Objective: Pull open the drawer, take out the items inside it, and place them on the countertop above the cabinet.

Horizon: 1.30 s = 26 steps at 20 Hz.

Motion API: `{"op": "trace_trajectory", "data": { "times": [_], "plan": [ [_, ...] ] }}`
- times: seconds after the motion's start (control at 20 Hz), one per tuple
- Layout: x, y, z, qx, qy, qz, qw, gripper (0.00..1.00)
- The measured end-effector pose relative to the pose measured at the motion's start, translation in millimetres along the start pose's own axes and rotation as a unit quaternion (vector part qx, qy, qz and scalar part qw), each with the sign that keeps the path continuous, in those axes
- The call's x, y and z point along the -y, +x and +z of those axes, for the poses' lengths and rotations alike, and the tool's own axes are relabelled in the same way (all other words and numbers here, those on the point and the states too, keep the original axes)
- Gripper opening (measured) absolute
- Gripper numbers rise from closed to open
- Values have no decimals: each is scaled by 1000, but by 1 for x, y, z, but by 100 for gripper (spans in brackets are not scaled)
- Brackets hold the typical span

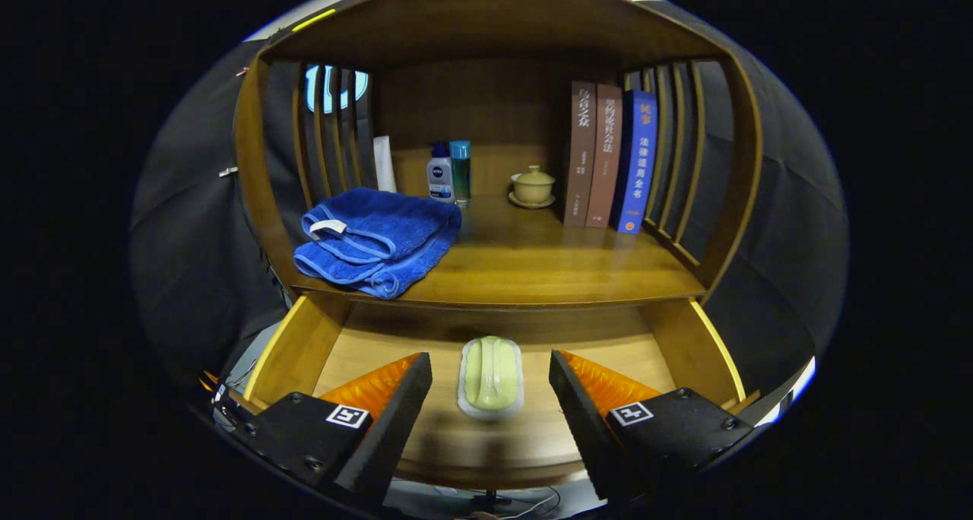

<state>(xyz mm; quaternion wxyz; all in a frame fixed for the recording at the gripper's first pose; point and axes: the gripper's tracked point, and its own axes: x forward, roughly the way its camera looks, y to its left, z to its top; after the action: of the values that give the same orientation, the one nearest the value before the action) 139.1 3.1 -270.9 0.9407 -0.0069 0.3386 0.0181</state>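
Gripper open over the pulled-out drawer — the pale green item lies lower centre, in the gap between the fingers, untouched, long axis pointing straight ahead.

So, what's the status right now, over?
Gripper jaws open, straddling green soap dish in open drawer. Not gripped yet. Blue towel on countertop; landing space beside it.

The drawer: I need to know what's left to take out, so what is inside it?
The open drawer holds one pale green soap dish, lying between the open tongs. The tongs cover the drawer's front corners.
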Motion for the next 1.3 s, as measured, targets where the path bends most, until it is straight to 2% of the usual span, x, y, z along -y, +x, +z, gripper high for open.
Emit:
{"op": "trace_trajectory", "data": {
  "times": [0.3,0.55,0.7,0.9,1.0,1.1,1.3],
  "plan": [
    [5,56,-21,-104,2,-12,994,99],
    [5,85,-45,-196,6,-12,980,99],
    [10,93,-55,-222,7,-22,975,89],
    [12,93,-65,-253,0,-32,967,58],
    [7,102,-77,-267,-7,-23,963,43],
    [7,103,-76,-265,-13,-26,964,20],
    [7,98,-74,-268,-16,-24,963,19]
  ]
}}
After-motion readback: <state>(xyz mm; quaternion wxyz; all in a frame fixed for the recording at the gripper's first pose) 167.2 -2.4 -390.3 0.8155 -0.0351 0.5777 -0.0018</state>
